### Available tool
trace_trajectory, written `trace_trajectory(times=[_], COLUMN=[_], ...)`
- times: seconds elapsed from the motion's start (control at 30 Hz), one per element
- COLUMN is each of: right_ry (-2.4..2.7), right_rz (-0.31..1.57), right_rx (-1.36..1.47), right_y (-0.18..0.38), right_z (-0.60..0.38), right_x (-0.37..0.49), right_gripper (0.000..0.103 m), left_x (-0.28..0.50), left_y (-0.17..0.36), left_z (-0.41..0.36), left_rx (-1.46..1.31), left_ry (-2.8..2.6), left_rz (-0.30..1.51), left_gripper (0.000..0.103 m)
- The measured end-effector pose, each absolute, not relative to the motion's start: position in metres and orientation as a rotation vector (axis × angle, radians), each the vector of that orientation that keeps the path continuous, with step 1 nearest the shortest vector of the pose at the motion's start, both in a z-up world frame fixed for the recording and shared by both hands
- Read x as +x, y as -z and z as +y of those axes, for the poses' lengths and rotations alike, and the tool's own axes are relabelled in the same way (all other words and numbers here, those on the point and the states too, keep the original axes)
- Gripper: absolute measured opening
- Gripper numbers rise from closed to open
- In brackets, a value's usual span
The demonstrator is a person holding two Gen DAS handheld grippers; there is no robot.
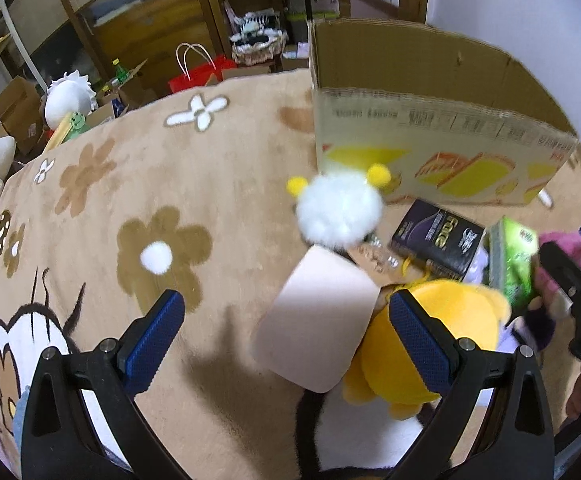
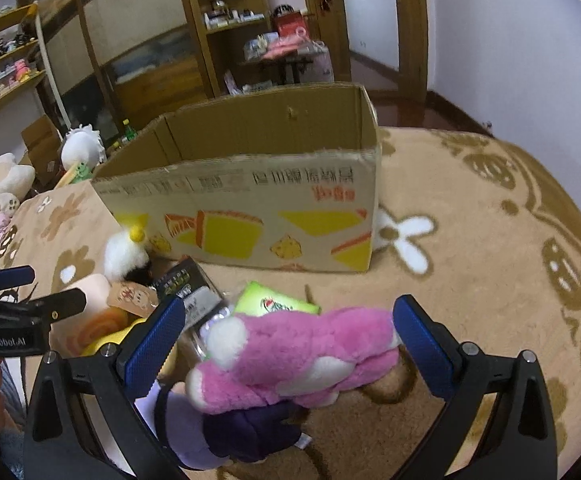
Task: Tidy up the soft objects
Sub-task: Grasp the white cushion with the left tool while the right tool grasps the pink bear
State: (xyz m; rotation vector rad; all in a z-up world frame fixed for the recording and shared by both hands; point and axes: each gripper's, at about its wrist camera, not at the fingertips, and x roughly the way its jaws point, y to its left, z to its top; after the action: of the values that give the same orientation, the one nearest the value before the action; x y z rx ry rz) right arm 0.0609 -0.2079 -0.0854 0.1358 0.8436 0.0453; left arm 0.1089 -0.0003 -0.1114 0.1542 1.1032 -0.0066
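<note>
Both tools stood wide open over a floral rug (image 1: 218,184): the left tool (image 1: 286,320) near a yellow plush (image 1: 470,320), the right tool (image 2: 290,328) straddling a pink plush (image 2: 306,356), before a cardboard box (image 2: 250,208).

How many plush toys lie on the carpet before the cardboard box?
3: white fluffy pompom toy with yellow ears by the box; yellow plush centre; pink-and-purple plush between the right tool's fingers. Others may be hidden.
</note>
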Motion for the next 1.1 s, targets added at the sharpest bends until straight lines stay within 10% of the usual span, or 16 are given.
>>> trace_trajectory(times=[0.47, 0.7, 0.8, 0.9, 1.1], right_ry=[0.009, 0.038, 0.053, 0.061, 0.046], right_rz=[0.906, 0.954, 0.976, 1.006, 0.986], right_rx=[0.179, 0.229, 0.239, 0.259, 0.257], right_y=[0.093, 0.100, 0.102, 0.105, 0.099], right_z=[-0.222, -0.233, -0.238, -0.244, -0.244], right_x=[0.058, 0.053, 0.050, 0.048, 0.041], right_gripper=[0.103, 0.102, 0.092, 0.061, 0.056], left_x=[0.115, 0.112, 0.111, 0.108, 0.099], left_y=[0.134, 0.139, 0.138, 0.134, 0.122], left_z=[0.000, -0.004, -0.003, -0.003, -0.007], left_rx=[0.173, 0.173, 0.167, 0.153, 0.168], left_ry=[0.011, 0.065, 0.068, 0.070, 0.071], left_rz=[1.180, 1.208, 1.206, 1.195, 1.142], left_gripper=[0.089, 0.060, 0.052, 0.048, 0.045])
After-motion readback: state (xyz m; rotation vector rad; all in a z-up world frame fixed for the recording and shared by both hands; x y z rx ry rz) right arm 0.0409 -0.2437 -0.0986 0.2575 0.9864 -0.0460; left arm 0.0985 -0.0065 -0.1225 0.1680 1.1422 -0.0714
